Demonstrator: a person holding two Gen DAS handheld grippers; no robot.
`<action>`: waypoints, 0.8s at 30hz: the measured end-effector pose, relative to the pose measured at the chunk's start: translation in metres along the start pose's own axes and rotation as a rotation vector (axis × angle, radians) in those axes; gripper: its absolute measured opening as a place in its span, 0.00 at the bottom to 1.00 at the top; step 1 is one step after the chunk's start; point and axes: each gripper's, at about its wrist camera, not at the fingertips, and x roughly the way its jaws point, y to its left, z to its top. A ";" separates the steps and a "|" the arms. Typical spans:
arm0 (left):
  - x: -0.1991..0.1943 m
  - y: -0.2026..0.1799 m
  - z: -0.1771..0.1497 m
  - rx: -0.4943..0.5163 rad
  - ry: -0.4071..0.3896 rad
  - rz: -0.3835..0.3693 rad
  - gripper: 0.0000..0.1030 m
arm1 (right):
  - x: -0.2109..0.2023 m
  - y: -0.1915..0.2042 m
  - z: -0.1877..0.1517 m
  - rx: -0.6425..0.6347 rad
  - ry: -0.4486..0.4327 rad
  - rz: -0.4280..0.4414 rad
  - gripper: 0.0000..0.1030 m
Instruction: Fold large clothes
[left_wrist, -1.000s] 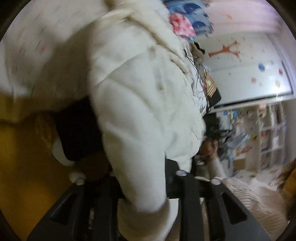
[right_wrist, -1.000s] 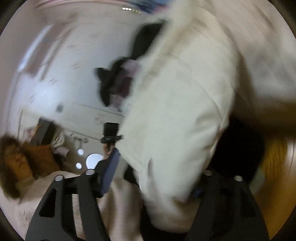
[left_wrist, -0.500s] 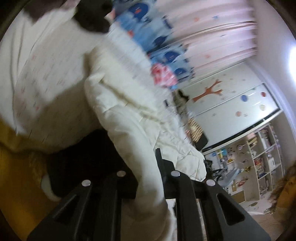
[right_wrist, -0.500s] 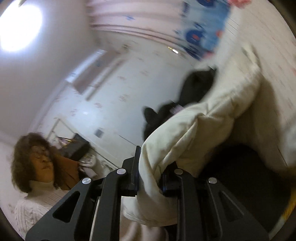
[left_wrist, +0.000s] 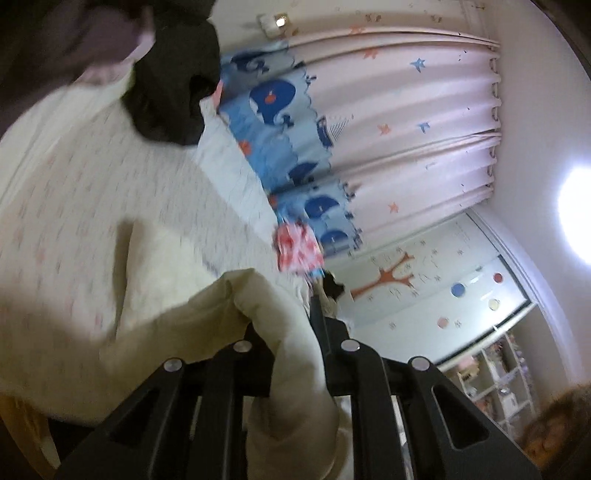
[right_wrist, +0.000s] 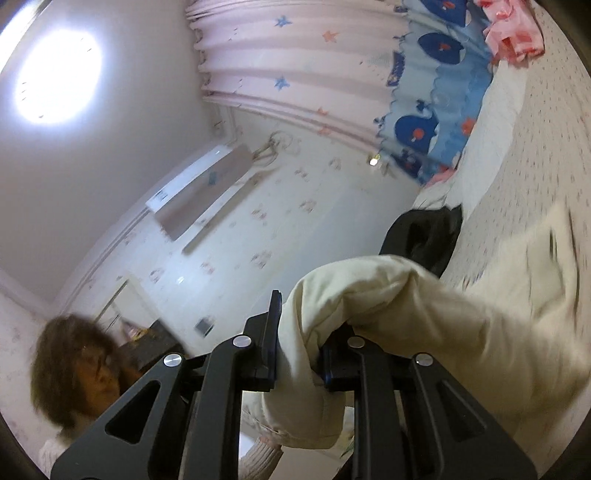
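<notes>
A cream padded jacket (left_wrist: 280, 325) is held up at two spots. My left gripper (left_wrist: 291, 347) is shut on a thick fold of it, and the fabric hangs down between the black fingers (left_wrist: 325, 332). In the right wrist view my right gripper (right_wrist: 299, 354) is shut on another fold of the jacket (right_wrist: 388, 295), which stretches away to the right over the bed. Both views are tilted upward and blurred.
A bed with a white dotted sheet (left_wrist: 92, 206) lies behind the jacket, with black clothes (left_wrist: 173, 74) and a pink garment (left_wrist: 297, 247) on it. Star-patterned curtains (left_wrist: 406, 129), a wardrobe (left_wrist: 424, 295) and the person's head (right_wrist: 77, 365) are in view.
Both grippers have swung upward with the jacket still clamped. The views now show curtains, wall and ceiling light, and the jacket fills less of each frame.
</notes>
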 end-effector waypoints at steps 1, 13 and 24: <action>0.013 0.001 0.013 0.000 -0.008 0.009 0.15 | 0.007 -0.008 0.011 0.003 -0.011 -0.035 0.16; 0.171 0.134 0.065 -0.071 -0.064 0.423 0.15 | 0.063 -0.227 0.056 0.223 -0.024 -0.564 0.17; 0.153 0.172 0.076 -0.319 -0.007 0.283 0.40 | 0.039 -0.211 0.063 0.303 -0.120 -0.488 0.94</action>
